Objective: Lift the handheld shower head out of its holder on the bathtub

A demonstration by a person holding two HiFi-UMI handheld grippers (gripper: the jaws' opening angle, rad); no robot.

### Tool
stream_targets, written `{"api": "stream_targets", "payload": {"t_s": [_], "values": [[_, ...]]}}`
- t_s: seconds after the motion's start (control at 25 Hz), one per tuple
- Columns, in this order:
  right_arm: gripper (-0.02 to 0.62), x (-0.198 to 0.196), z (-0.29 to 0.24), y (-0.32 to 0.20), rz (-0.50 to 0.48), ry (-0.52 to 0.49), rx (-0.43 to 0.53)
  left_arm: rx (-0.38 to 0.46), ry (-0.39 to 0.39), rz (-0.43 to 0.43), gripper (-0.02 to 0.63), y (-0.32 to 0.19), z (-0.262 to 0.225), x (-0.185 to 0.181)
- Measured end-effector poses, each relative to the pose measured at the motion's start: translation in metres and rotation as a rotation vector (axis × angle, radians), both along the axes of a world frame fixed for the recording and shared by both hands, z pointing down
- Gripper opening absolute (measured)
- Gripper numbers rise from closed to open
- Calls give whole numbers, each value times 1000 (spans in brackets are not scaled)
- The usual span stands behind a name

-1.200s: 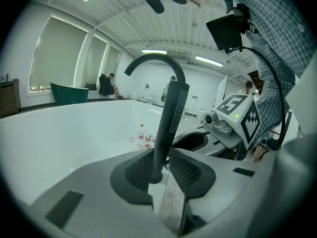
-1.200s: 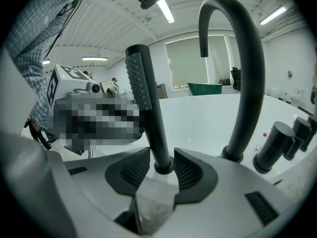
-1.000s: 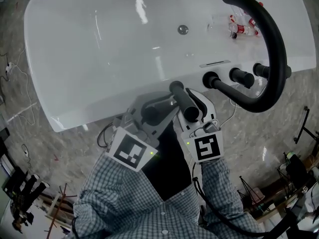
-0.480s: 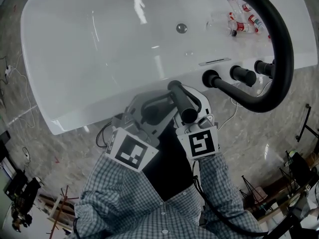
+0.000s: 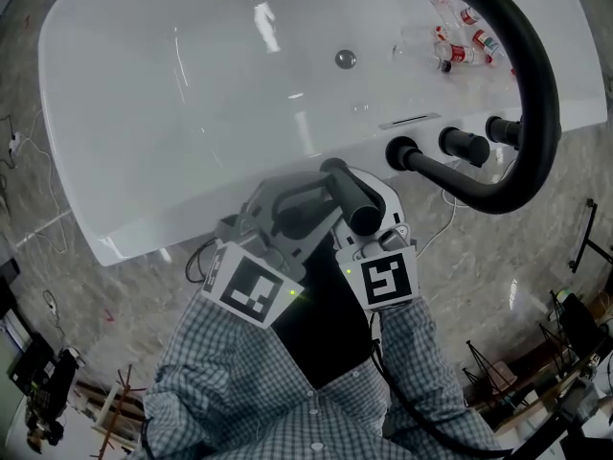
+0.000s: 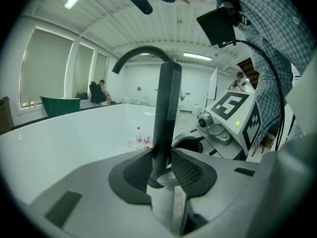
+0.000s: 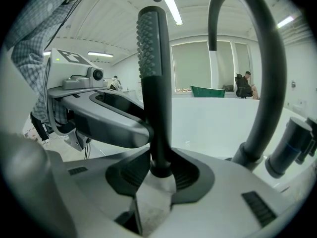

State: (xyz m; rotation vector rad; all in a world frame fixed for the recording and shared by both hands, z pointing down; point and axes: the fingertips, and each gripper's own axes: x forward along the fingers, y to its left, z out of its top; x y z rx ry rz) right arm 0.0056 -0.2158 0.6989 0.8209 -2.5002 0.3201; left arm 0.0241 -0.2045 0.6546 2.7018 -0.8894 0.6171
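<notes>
The black handheld shower head [image 5: 350, 195] stands upright in its white holder [image 6: 163, 202] on the near rim of the white bathtub [image 5: 192, 94]. My left gripper [image 5: 311, 204] reaches in from the left. In the left gripper view its pads press on the foot of the shower head [image 6: 166, 118], so the left gripper [image 6: 166, 170] is shut on it. My right gripper [image 5: 362, 192] comes from the right. Its jaws are closing with the stem of the shower head [image 7: 156, 83] between them, just above the holder [image 7: 158, 187]. The right gripper [image 7: 159, 170] is not clamped on it.
A black arched faucet [image 5: 536, 94] rises from the rim at the right, with black knobs [image 5: 465, 145] beside its base. Several small bottles [image 5: 465, 51] lie inside the tub near the drain [image 5: 345, 58]. Marble floor surrounds the tub; stands and cables lie at the edges.
Both grippers stay at the shower head's stem. Only the head view has shifted slightly.
</notes>
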Motion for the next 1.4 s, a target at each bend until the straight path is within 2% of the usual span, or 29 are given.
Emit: {"api": "stream_targets", "payload": {"t_s": [0.44,0.56,0.68,1.4], "values": [[127,4,-23,1,4,10,32,4,26,9,94,2,-22,4],[127,4,-33,3,19,6,13,7,23,25,94,2,-33,3],[127,3,-44,3,-5,19,36,6,21,32,94,4,-43,3],[127,1,-147,18,20,16,85,46,41,33,94,20,-145,-1]]}}
